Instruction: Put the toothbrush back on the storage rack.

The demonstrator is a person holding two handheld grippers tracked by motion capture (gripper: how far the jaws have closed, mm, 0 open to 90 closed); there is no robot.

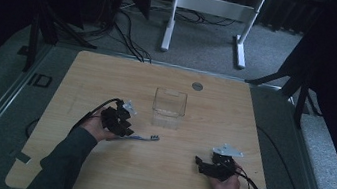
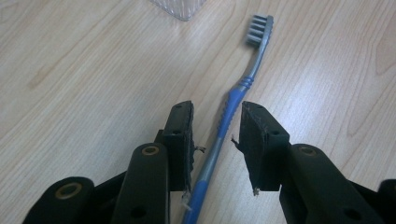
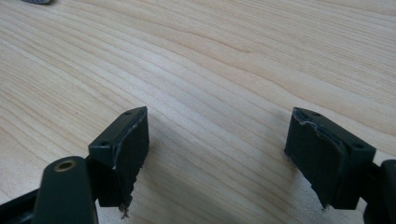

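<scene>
Toothbrush (image 1: 137, 138) flat on the wooden table (image 1: 108, 75) in the high view, left of centre, blue handle under the left gripper (image 1: 119, 120), bristle head pointing right. Clear plastic container (image 1: 169, 107) upright just beyond it, toward the far side, empty as far as can be told. Right gripper (image 1: 209, 166) low over the near right part of the table, well apart from the toothbrush, held by the right hand (image 1: 226, 186). Small round grey disc (image 1: 197, 85) set in the table beyond the container.

In the left gripper view, fingers (image 2: 180, 140) partly open, straddling the toothbrush (image 2: 233, 107) handle on either side; left one close to it, contact hard to tell, right one clear of it. Bristle head far ahead, near a corner of the container (image 2: 180, 7).

In the right gripper view, fingers (image 3: 123, 149) spread wide, nothing between them, bare table (image 3: 210, 70) beneath.
</scene>
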